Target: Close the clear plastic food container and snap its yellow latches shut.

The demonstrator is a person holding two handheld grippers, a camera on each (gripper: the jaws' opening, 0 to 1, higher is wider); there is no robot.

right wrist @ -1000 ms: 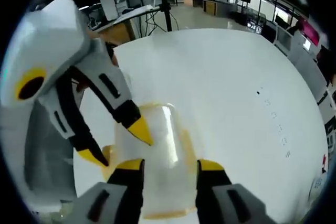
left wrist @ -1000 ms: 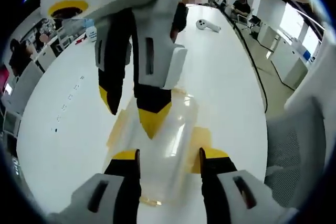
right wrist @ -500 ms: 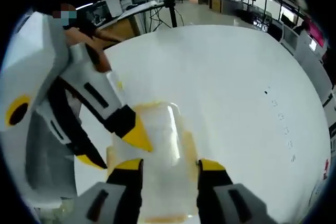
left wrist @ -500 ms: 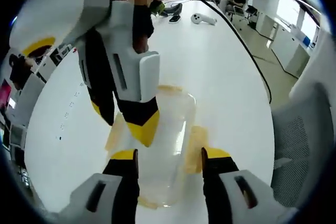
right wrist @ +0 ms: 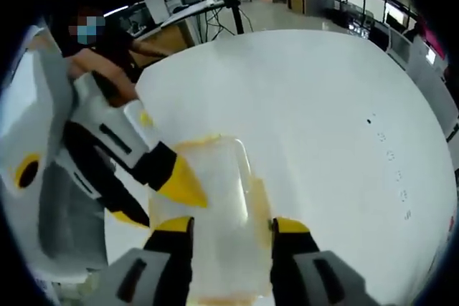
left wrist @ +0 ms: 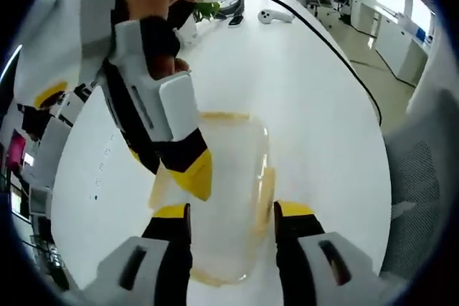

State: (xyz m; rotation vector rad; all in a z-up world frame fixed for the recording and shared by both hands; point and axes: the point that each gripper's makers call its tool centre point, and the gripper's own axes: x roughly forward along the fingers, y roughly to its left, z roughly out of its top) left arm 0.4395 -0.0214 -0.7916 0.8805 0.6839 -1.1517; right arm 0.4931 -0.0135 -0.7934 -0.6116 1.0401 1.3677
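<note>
- The clear plastic food container with yellow latches (left wrist: 226,198) lies on the white oval table (left wrist: 315,105), at lower centre of the left gripper view; in the right gripper view the container (right wrist: 208,213) also sits at lower centre, running down between that view's own jaws.
- The lid looks seated on the box. A yellow latch flap (left wrist: 267,190) on the container's right edge in the left gripper view appears to stand out from the wall, so I judge the latching step is in hand and not finished.
- The left gripper (left wrist: 231,214), white with black fingers and yellow tips, has its jaws spread either side of the container; whether they touch its walls cannot be told. In the right gripper view it enters from the left (right wrist: 154,195), one yellow tip resting on or just above the lid.
- The right gripper (right wrist: 228,228) is likewise released, its jaws straddling the container. In the left gripper view it comes down from the upper left (left wrist: 179,177), a yellow tip on the lid's left part.
- Next move, as I judge it: hold the box down with one gripper and press each flap against the wall until it clicks; the slick plastic may slide on the smooth table.
- The table is bare and glossy. A white handheld controller (left wrist: 275,15) lies at the top of the left gripper view, a dark cable (left wrist: 337,62) runs along the table's right side, and an open office lies beyond.
</note>
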